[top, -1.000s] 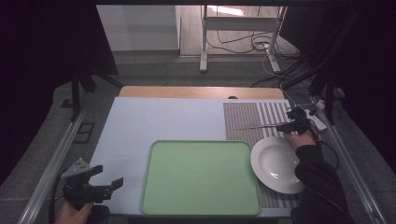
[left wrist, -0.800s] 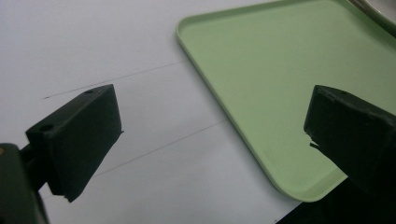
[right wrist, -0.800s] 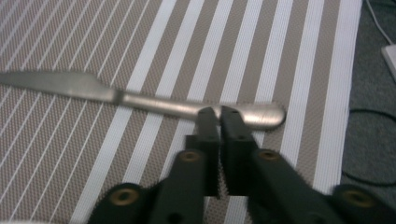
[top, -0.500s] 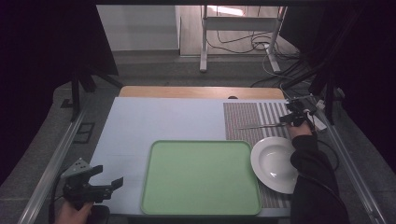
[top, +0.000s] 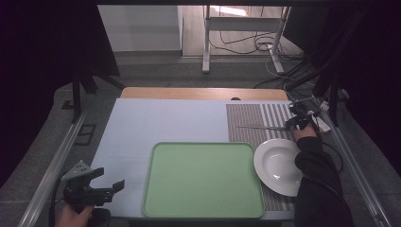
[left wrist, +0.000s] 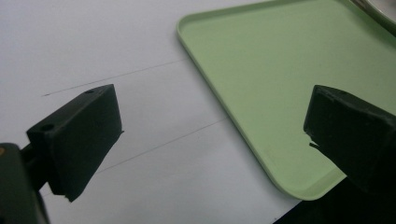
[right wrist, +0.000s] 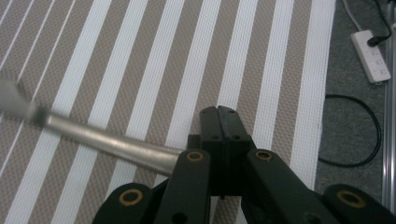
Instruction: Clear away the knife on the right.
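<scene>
In the high view, the right gripper (top: pixel 299 122) sits at the right of the frame over the striped placemat (top: pixel 250 118), its jaws having just closed on the end of a slim metal utensil (top: pixel 262 127). The utensil runs leftward from the jaws across the stripes, roughly level in the frame. It is too thin here to tell whether it is a knife or some other piece of cutlery. Just below it, at the lower right, a white bowl (top: pixel 276 166) rests on the mat, touching the right edge of the green tray (top: pixel 203 179), which lies in the lower middle on the pale table (top: pixel 156 123). The left gripper (top: pixel 101 187) hangs at the lower left corner, well apart from the tray, with its jaws spread wide and nothing between them.

In the left gripper view, the two black jaws stand far apart at the left and right edges, and the tray's near corner lies between them toward the right.

In the right gripper view, the jaws meet at the lower middle, and the utensil's handle (right wrist: pixel 116 144) leaves them toward the upper left, blurred at its far end, above the mat's brown and white stripes.
</scene>
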`<state>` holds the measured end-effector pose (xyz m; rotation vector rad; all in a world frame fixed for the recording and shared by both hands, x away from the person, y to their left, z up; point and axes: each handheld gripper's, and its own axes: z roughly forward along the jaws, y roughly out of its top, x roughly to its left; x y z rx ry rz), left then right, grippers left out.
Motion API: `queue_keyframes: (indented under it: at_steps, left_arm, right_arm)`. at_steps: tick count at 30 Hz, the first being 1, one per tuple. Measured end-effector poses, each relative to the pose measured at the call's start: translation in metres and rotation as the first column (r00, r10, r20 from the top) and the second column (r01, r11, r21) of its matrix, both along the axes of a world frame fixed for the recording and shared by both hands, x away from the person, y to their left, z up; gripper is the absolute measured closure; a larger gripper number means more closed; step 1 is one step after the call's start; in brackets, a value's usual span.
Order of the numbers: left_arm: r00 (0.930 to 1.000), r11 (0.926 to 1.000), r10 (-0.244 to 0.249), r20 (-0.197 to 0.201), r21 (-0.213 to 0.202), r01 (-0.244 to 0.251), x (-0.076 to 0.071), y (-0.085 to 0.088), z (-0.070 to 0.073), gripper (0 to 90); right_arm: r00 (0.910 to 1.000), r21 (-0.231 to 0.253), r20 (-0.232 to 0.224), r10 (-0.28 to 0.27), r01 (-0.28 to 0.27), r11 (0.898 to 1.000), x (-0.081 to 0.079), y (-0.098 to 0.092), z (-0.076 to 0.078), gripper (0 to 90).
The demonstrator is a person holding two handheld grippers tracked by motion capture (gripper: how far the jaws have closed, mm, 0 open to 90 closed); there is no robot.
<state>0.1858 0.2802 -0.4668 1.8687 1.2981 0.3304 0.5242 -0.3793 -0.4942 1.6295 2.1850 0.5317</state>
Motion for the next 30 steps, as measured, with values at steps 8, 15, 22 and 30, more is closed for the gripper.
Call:
queue_keyframes:
  at_steps: [8,15,22,30]
  left_arm:
    - [1.0,1.0,0.004,-0.004,-0.001,-0.004,0.0,0.0,0.0,4.1]
    - [1.0,0.9999,0.007,-0.006,-0.009,-0.008,0.001,0.001,0.0,4.1]
    - [0.9999,1.0,0.007,-0.007,-0.006,-0.007,0.001,0.001,0.0,4.2]
    - [1.0,1.0,0.006,-0.007,-0.006,-0.006,0.001,0.001,0.0,4.2]
  right_arm:
    - [0.99,0.038,-0.111,0.087,-0.083,0.996,-0.032,-0.005,0.005,90.0]
    - [0.982,0.02,-0.152,0.111,-0.11,0.994,-0.045,0.003,0.007,90.0]
    - [0.9938,0.073,-0.014,0.11,-0.109,0.991,-0.044,0.003,0.019,76.5]
    - [0.9963,0.091,-0.007,0.086,-0.085,0.992,-0.034,0.019,0.023,24.6]
